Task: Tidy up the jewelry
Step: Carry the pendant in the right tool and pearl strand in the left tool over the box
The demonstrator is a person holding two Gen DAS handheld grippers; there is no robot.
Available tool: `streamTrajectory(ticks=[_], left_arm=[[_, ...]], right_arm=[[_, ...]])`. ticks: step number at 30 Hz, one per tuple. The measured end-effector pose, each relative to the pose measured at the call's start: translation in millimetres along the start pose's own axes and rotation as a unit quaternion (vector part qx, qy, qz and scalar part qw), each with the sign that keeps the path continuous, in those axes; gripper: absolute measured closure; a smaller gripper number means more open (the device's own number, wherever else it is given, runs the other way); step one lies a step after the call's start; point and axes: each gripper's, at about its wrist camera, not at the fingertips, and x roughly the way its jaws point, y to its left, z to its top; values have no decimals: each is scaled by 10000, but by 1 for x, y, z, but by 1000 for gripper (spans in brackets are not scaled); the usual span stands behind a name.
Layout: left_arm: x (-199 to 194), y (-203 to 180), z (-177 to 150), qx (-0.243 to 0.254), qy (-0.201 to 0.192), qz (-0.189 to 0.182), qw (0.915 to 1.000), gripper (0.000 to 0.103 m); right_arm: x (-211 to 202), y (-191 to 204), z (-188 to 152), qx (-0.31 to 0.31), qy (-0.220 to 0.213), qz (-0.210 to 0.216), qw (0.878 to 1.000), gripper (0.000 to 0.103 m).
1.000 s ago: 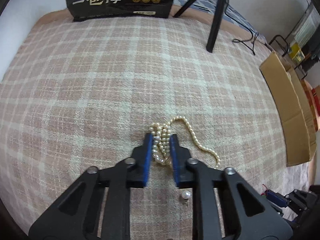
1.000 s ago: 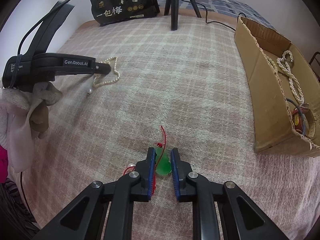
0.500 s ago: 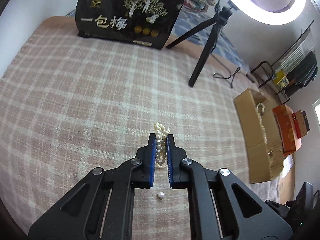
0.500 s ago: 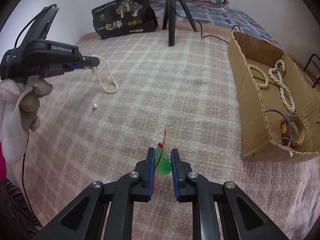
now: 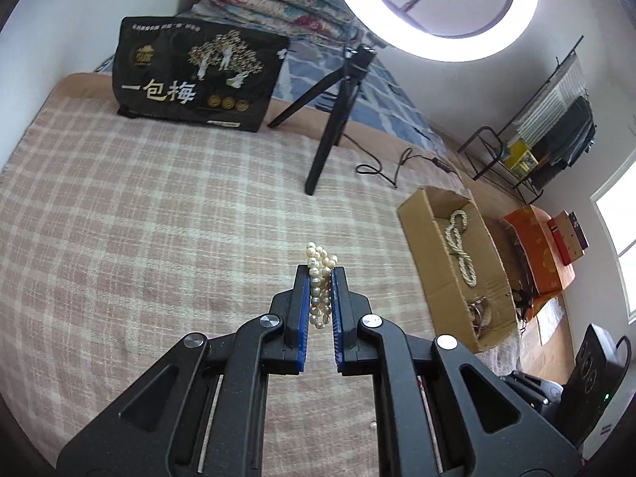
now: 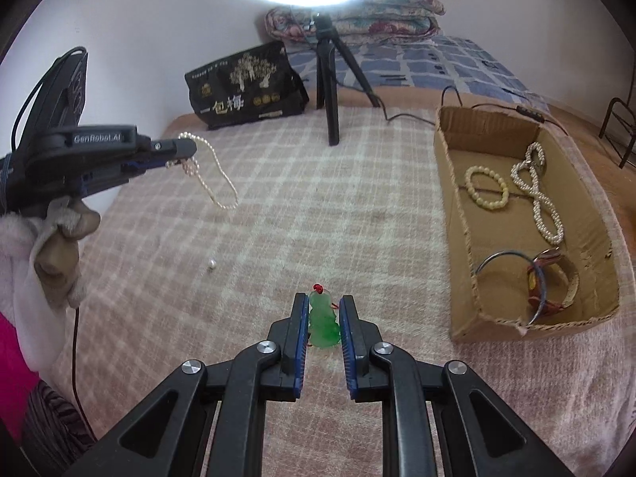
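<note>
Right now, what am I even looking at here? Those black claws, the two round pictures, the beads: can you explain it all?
There is no robot here. A person holds a two-finger gripper in each hand, and each gripper carries a wide-angle camera looking forward along its fingers, which is why both pictures are round.

In the left wrist view, the left gripper is shut on a pearl necklace. The right wrist view shows that same necklace dangling above the checked blanket.

The right gripper is shut on a green pendant with a red cord.

On the blanket lie a single loose pearl and a cardboard box holding a bead bracelet, another pearl strand, a bangle and what looks like a watch. A black bag and a ring-light tripod stand behind.
</note>
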Motion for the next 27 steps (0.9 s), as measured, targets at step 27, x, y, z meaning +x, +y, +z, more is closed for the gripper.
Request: streamTrajectory(ticks=[27], left_arm=[[24, -128, 11, 892, 12, -792, 9929, 95]], right_arm=[[-75, -92, 33, 777, -869, -469, 9921, 89]])
